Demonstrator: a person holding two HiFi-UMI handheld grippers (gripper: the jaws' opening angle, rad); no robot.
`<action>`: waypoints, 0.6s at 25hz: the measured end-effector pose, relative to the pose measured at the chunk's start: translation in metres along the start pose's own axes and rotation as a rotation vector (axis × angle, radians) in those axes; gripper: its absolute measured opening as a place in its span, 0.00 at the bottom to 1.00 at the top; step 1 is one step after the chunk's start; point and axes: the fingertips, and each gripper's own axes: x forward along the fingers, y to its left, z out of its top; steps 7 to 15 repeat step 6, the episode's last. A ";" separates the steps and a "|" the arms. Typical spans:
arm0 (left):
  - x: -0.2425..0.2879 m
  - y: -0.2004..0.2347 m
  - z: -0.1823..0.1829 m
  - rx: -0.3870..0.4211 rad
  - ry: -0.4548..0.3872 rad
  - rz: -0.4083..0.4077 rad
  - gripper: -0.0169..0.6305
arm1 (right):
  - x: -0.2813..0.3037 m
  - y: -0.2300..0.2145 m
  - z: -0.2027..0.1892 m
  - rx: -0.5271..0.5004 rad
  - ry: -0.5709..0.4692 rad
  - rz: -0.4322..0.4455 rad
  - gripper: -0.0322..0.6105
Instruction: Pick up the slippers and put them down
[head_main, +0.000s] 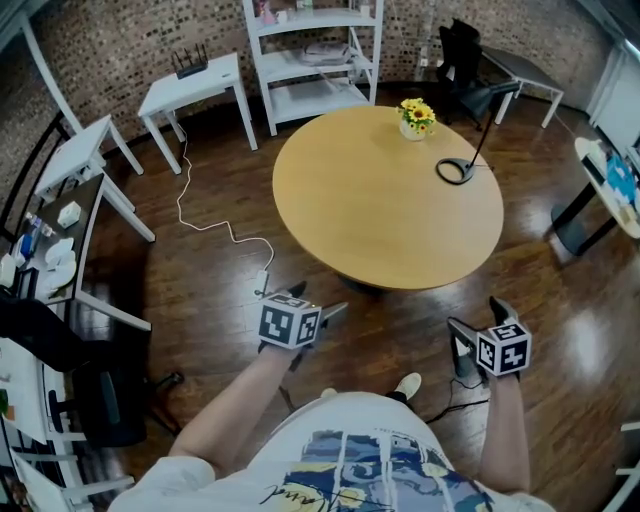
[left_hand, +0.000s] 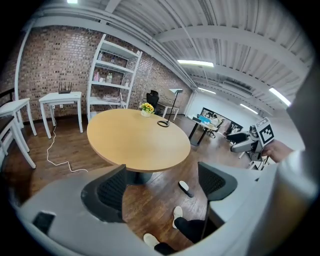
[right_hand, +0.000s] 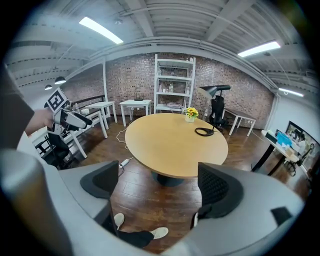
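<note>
The task looks unstarted: the left gripper (left_hand: 161, 172) and right gripper (right_hand: 159, 172) both gape empty, jaws wide apart, while one black-and-white slipper (left_hand: 185, 188) lies untouched on the dark wooden floor (left_hand: 145, 202), lower centre of the left gripper view, near the round tan table (left_hand: 137, 137).

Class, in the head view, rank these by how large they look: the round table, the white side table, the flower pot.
1. round table, clearly largest
2. white side table, though it stands farther from the camera
3. flower pot, smallest

slipper (left_hand: 185, 188): small, details unclear
shelf (head_main: 310, 98) items: too small to tell
surface (head_main: 370, 200) base: mostly hidden under its top
</note>
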 end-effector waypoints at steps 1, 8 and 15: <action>0.000 0.000 -0.001 0.000 0.001 0.000 0.71 | -0.001 0.000 -0.001 0.000 0.000 -0.001 0.84; -0.004 0.006 -0.004 0.006 0.001 0.004 0.71 | 0.001 0.007 0.002 -0.007 -0.008 -0.002 0.84; -0.004 0.006 -0.004 0.006 0.001 0.004 0.71 | 0.001 0.007 0.002 -0.007 -0.008 -0.002 0.84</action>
